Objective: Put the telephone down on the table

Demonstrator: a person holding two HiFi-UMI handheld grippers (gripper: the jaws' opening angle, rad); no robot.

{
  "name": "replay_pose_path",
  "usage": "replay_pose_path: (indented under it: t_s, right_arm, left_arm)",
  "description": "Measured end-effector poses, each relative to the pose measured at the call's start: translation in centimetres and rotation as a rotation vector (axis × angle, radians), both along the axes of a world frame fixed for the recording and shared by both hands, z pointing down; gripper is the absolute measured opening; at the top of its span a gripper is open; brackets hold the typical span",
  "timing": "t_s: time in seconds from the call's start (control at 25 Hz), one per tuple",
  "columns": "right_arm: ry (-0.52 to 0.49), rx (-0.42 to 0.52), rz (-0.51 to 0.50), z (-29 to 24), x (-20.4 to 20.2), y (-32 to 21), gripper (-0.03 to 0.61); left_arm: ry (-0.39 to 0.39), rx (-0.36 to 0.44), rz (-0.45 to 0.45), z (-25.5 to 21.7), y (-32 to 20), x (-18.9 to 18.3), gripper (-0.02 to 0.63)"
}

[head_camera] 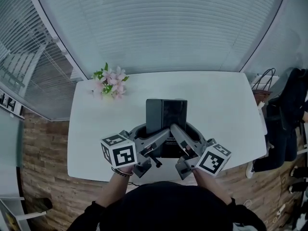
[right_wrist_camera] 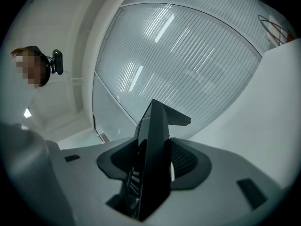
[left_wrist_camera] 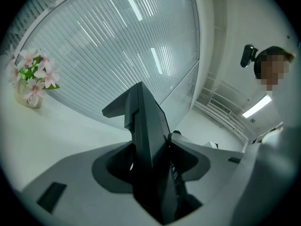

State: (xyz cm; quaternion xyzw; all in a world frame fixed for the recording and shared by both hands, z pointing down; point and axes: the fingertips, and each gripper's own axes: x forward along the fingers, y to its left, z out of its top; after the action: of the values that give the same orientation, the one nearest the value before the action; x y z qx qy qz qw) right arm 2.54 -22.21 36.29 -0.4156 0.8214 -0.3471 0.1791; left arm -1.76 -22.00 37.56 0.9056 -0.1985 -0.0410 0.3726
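The black telephone point(head_camera: 166, 115) is a flat dark slab over the near middle of the white table point(head_camera: 221, 105). My two grippers grip its near end from either side. In the head view the left gripper point(head_camera: 162, 137) comes in from the left and the right gripper point(head_camera: 176, 132) from the right. The left gripper view shows the telephone point(left_wrist_camera: 143, 121) edge-on, clamped between the grey jaws of the left gripper point(left_wrist_camera: 149, 161). The right gripper view likewise has the telephone point(right_wrist_camera: 157, 126) wedged in the right gripper point(right_wrist_camera: 151, 163). Whether its underside touches the table I cannot tell.
A small vase of pink flowers point(head_camera: 110, 82) stands at the table's far left corner and also shows as flowers point(left_wrist_camera: 33, 79) in the left gripper view. A glass wall with blinds point(head_camera: 159, 28) runs behind the table. A wire basket point(head_camera: 263, 86) and dark clothing point(head_camera: 288, 114) sit off its right end.
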Motion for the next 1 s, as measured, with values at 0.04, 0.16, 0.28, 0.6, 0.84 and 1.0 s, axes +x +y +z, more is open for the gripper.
replay_pose_path:
  t_s: [0.04,0.16,0.28,0.6,0.84,1.0]
  right_arm:
    - [0.000,-0.001,0.001,0.0,0.0,-0.3,0.198]
    - [0.000,-0.003,0.004,0.2,0.2,-1.1,0.198]
    - [-0.003,-0.005,0.002,0.3,0.3,-1.6,0.198]
    - [0.005,-0.006,-0.049,0.0,0.9,-2.5,0.198]
    - [0.006,-0.002,-0.083,0.1,1.0,-2.9,0.198]
    - [0.005,-0.011,-0.092,0.5,1.7,-3.2,0.198]
  left_arm:
    - [0.000,-0.001,0.001,0.0,-0.3,0.0,0.255]
    - [-0.001,-0.001,0.004,0.2,-1.2,0.2,0.255]
    - [-0.004,-0.003,0.000,0.2,-1.7,0.3,0.255]
    - [0.003,-0.002,-0.050,0.0,-2.2,0.9,0.255]
    - [0.004,-0.002,-0.081,0.1,-2.6,1.0,0.256]
    - [0.000,-0.010,-0.090,0.5,-2.8,1.7,0.255]
